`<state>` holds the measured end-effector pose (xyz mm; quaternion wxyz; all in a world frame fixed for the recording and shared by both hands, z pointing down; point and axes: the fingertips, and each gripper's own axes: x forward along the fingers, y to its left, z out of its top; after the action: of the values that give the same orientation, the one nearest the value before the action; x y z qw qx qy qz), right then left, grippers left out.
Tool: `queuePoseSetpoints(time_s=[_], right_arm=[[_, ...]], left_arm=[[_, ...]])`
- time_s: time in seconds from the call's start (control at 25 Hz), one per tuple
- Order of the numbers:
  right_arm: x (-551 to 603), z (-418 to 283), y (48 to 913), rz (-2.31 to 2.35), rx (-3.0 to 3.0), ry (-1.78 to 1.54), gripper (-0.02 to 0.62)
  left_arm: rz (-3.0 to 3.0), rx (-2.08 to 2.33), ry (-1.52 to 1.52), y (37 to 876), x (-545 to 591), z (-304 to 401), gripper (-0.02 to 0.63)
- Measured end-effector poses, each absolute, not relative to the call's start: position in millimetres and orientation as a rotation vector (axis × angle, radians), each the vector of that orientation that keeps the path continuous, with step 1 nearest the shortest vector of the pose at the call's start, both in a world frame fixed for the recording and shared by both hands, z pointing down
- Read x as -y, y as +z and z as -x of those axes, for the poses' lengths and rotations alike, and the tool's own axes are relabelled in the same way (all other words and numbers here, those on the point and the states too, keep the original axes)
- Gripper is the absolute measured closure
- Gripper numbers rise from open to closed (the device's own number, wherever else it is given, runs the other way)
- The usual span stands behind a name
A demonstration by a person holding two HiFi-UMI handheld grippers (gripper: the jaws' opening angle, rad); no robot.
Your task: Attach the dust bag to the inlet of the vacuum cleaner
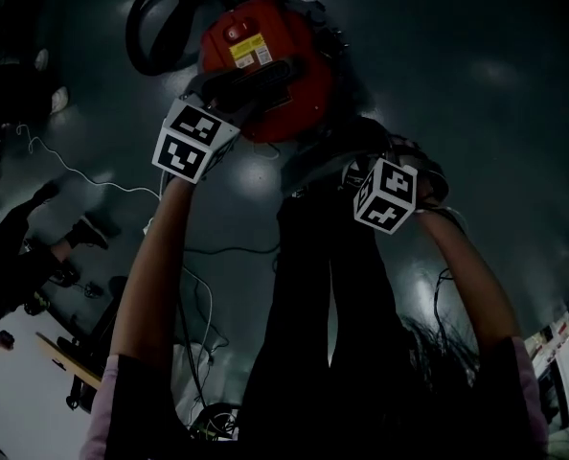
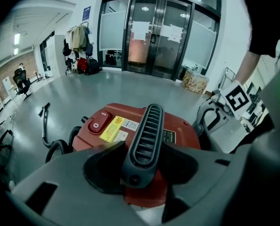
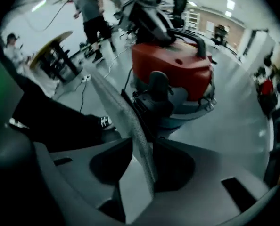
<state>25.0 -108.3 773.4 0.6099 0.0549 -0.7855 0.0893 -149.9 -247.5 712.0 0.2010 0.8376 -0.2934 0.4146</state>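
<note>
1. Handle (image 2: 144, 135) of the red vacuum cleaner (image 1: 284, 94) sits between the jaws of the left gripper (image 2: 142, 161). They stand wide and are closed on it. The handle is black and ribbed and runs across the lid (image 3: 173, 65).
2. Right gripper (image 3: 142, 149): jaws narrow, pinching a thin grey sheet that we take for the dust bag (image 3: 128, 126). It rises edge-on from the jaws toward the machine and stops just short of a black fitting (image 3: 158, 86) on the grey drum (image 3: 192, 114). We judge that fitting to be the inlet but cannot confirm it.
3. Risk: the hold on the bag looks light and takes one edge only. A twist or tug could slip it free, and limp cloth may fold before it meets the inlet.
4. Risk: the lid is seated on the drum, with a latch (image 3: 210, 103) at the seam; we cannot tell whether it is fastened. If the bag belongs inside, pulling the handle against a closed latch would lift or tip the whole machine.
5. Risk: the hose (image 2: 55, 149) loops beside the body and could snag if the machine shifts.
6. Views: the head view is dark. It places the left gripper on the lid and the right one lower, beside dark trousers (image 1: 313, 286), but shows no bag. Only the right gripper view gives us bag, drum and fitting. Only the left gripper view gives us the switch (image 2: 98, 121) and the yellow label (image 2: 112, 128).
</note>
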Motion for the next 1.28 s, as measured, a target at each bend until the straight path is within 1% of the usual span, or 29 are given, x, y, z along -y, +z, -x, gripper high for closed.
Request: queuePoseSetpoints(time_s=[0.08, 0.24, 0.32, 0.36, 0.4, 0.52, 0.6, 0.68, 0.8, 0.84, 0.96, 1.0, 1.04, 1.08, 1.2, 1.28], right_arm=[[103.5, -24.4, 766.0, -0.053, 1.795, 0.082, 0.451], [110.5, -16.2, 761.9, 0.020, 1.777, -0.120, 0.449], [109.6, -11.0, 767.7, 0.059, 1.742, -0.144, 0.451], [108.5, -9.4, 770.3, 0.054, 1.731, -0.086, 0.477], [108.7, -8.8, 771.4, 0.015, 1.731, 0.029, 0.483], [112.9, -9.4, 768.4, -0.207, 1.747, 0.544, 0.486], [113.6, -8.6, 768.3, -0.309, 1.738, 0.717, 0.486], [113.7, -7.2, 769.7, -0.342, 1.734, 0.677, 0.486], [112.3, -4.8, 769.9, -0.253, 1.721, 0.329, 0.486], [111.6, -5.4, 770.7, -0.256, 1.711, 0.327, 0.486], [114.9, -10.0, 771.3, -0.400, 1.696, 0.701, 0.485], [116.8, -10.8, 769.5, -0.428, 1.689, 0.770, 0.486], [118.2, -11.1, 767.6, -0.424, 1.685, 0.758, 0.485], [118.9, -10.8, 766.9, -0.385, 1.683, 0.662, 0.486], [116.6, -2.7, 767.7, -0.188, 1.650, 0.206, 0.485], [116.4, 0.7, 770.3, -0.101, 1.625, 0.117, 0.485]], left_arm=[[-2.344, 0.824, 1.159, 708.3, 246.5, 150.2, 0.416], [-2.346, 0.822, 1.159, 712.7, 247.8, 149.4, 0.416], [-2.345, 0.823, 1.158, 714.1, 247.1, 149.9, 0.416], [-2.344, 0.823, 1.157, 714.1, 246.4, 150.2, 0.416], [-2.343, 0.822, 1.156, 713.6, 245.8, 150.4, 0.416], [-2.347, 0.826, 1.151, 711.6, 246.1, 151.0, 0.416], [-2.346, 0.838, 1.147, 712.0, 245.4, 152.7, 0.416], [-2.341, 0.845, 1.148, 713.9, 244.9, 154.2, 0.416], [-2.334, 0.840, 1.154, 715.4, 244.8, 153.4, 0.415], [-2.331, 0.838, 1.155, 715.4, 244.3, 153.0, 0.416], [-2.323, 0.837, 1.163, 713.5, 244.2, 153.0, 0.415], [-2.320, 0.836, 1.165, 713.0, 244.4, 152.9, 0.416], [-2.318, 0.837, 1.166, 712.7, 244.6, 152.8, 0.416], [-2.316, 0.838, 1.166, 712.8, 244.8, 152.7, 0.416], [-2.314, 0.842, 1.168, 713.6, 244.7, 154.3, 0.416], [-2.314, 0.841, 1.172, 714.2, 245.0, 154.9, 0.415]])
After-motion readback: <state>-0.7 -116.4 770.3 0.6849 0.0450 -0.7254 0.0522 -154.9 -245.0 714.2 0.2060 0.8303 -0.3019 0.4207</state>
